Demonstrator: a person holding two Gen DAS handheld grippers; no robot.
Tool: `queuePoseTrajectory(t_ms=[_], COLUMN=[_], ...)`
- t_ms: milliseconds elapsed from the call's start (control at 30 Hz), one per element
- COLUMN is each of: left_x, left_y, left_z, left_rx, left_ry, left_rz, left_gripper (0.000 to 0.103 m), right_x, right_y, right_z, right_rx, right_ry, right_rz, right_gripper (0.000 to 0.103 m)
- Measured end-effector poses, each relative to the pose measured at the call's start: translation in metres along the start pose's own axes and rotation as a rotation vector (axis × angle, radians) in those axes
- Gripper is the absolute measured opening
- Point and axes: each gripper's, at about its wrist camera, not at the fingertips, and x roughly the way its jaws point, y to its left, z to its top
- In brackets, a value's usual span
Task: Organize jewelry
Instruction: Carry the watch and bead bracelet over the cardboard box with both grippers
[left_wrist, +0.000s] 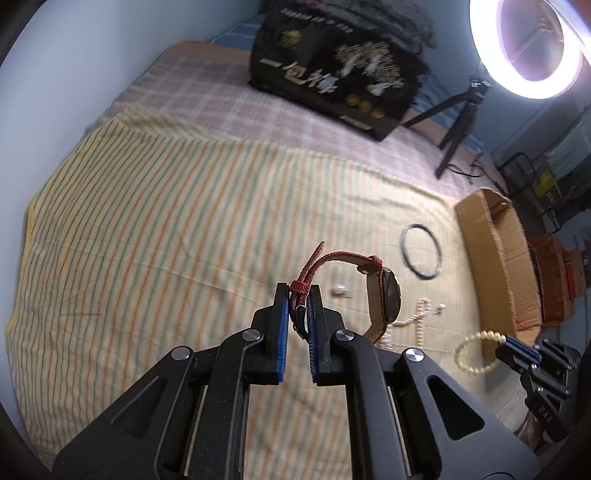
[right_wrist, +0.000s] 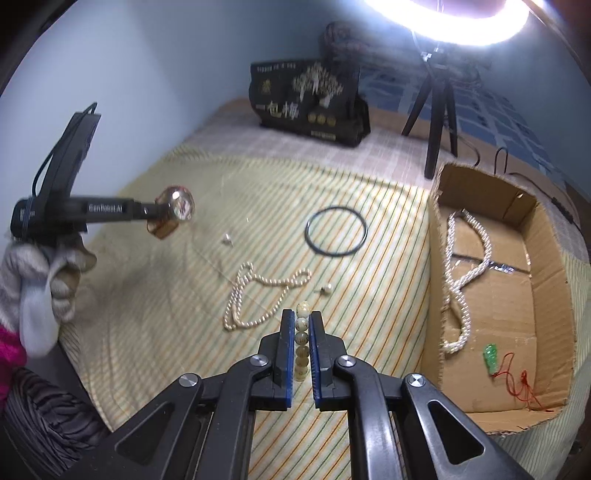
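ring light (right_wrist: 448, 27) cut off by top edge, two tiny pale items (right_wrist: 226, 239) too small to identify

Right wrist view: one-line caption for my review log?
Right gripper shut on a bead bracelet above the striped cloth, beside a cardboard box holding a pearl strand.

Both views are taken from just behind a pair of fingers, looking down and forward over a striped cloth (left_wrist: 155, 221) from close range. In the left wrist view the cardboard box (left_wrist: 495, 258) is seen at the right edge; in the right wrist view it fills the right side. The black ring (right_wrist: 336, 230), the pearl necklace (right_wrist: 255, 295) and the dark printed bag (right_wrist: 306, 99) are shared by both views.
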Motion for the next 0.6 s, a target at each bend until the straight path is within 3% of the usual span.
queuePoseTrajectory(t_ms=[233,600], left_x=[-0.014,-0.017], left_y=[-0.039,-0.108], left_z=[-0.004,-0.015], left_rx=[0.040,0.128], left_ry=[-0.031,-0.036], left_rz=[-0.059,-0.136], left_gripper=[0.007,0.007], right_x=[-0.028,-0.074], right_y=[-0.006,-0.053], right_z=[0.003,0.000], right_rx=[0.022,0.111], right_ry=[-0.067,-0.151], right_rz=[-0.004,-0.048], right_gripper=[0.005,0.005])
